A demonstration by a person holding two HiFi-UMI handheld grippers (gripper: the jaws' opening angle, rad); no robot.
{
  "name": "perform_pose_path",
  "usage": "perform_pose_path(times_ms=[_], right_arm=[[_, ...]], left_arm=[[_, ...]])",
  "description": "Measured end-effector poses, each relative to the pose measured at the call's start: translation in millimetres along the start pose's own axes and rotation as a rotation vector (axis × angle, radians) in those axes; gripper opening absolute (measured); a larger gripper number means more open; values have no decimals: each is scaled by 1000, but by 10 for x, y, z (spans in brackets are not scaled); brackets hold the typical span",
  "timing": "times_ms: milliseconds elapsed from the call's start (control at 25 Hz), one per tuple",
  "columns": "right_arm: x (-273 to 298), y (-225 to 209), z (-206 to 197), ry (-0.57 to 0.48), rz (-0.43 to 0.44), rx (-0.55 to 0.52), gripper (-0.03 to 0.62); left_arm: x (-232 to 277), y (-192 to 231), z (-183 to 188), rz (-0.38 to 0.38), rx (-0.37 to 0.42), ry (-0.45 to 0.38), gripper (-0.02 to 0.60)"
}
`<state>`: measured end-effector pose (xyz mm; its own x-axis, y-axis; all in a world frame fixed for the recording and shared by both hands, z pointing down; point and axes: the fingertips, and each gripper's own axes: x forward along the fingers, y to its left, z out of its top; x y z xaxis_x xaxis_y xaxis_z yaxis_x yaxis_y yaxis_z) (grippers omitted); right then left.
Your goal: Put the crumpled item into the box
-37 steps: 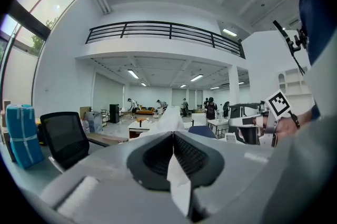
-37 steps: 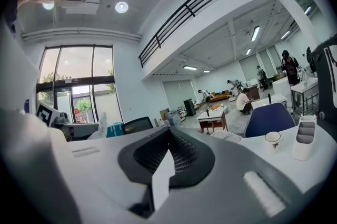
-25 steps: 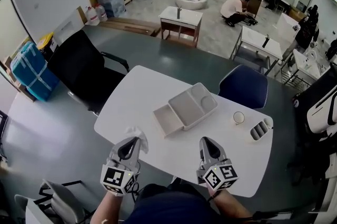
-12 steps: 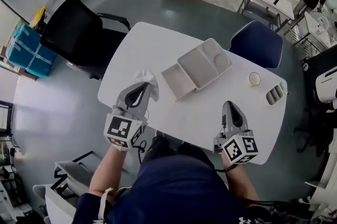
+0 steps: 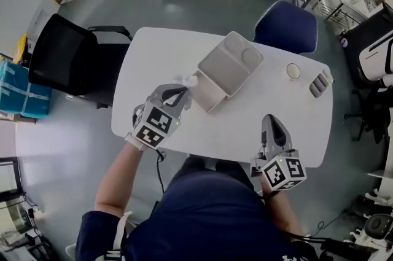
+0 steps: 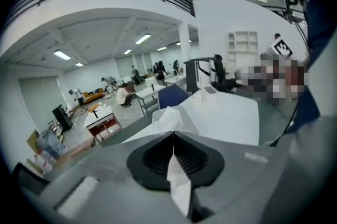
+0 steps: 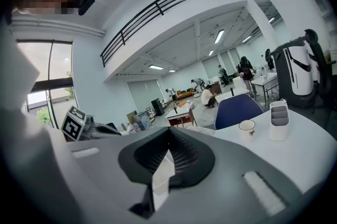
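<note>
Tissue, crumpled, pinched in closed left hand-held gripper at frame centre, just beside box on counter; right hand-held gripper closed, empty, lower right.

Your left gripper: centre-left of the head view, pointing toward the upper right and tipped downward, marker cube facing you. Jaws closed, pinching the crumpled item, which sticks out past the tips.
Your left forearm: bare, stretched out from the lower left of the frame.
Your right gripper: lower right, pointing up the frame, kept close to your torso. Jaws together, empty.
Your right forearm: little of it in view, tucked in below its gripper.
</note>
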<state>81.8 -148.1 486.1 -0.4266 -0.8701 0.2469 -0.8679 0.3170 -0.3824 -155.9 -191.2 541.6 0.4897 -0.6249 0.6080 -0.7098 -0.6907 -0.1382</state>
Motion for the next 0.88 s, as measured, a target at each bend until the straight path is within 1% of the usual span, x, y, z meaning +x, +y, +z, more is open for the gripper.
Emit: perform_pose_path(times_ms=[80, 160, 280, 400, 520, 600, 760, 800, 880], right_arm=[[-33, -16, -12, -5, -36, 10, 2], [-61, -46, -22, -11, -70, 24, 2], [-111, -113, -55, -19, -123, 47, 2], [-177, -212, -97, -24, -174, 66, 2], [-223, -293, -137, -23, -217, 80, 2], [-240, -318, -156, -22, -237, 86, 2], [-228, -325, -190, -19, -261, 87, 2], [-218, -321, -200, -15, -264, 87, 2], [-196, -319, -218, -6, -268, 90, 2]], left_arm=[[212, -28, -102, -49, 90, 60, 6], [407, -14, -144, -81, 152, 103, 6], [704, 0, -200, -130, 207, 159, 6], [1007, -73, -306, -205, 253, 212, 5], [1284, -146, -472, -281, 285, 270, 5], [1430, -178, -603, -319, 292, 307, 5], [1630, -261, -866, -371, 265, 359, 5], [1660, -285, -920, -380, 266, 368, 5], [1709, -330, -1007, -391, 293, 387, 5]])
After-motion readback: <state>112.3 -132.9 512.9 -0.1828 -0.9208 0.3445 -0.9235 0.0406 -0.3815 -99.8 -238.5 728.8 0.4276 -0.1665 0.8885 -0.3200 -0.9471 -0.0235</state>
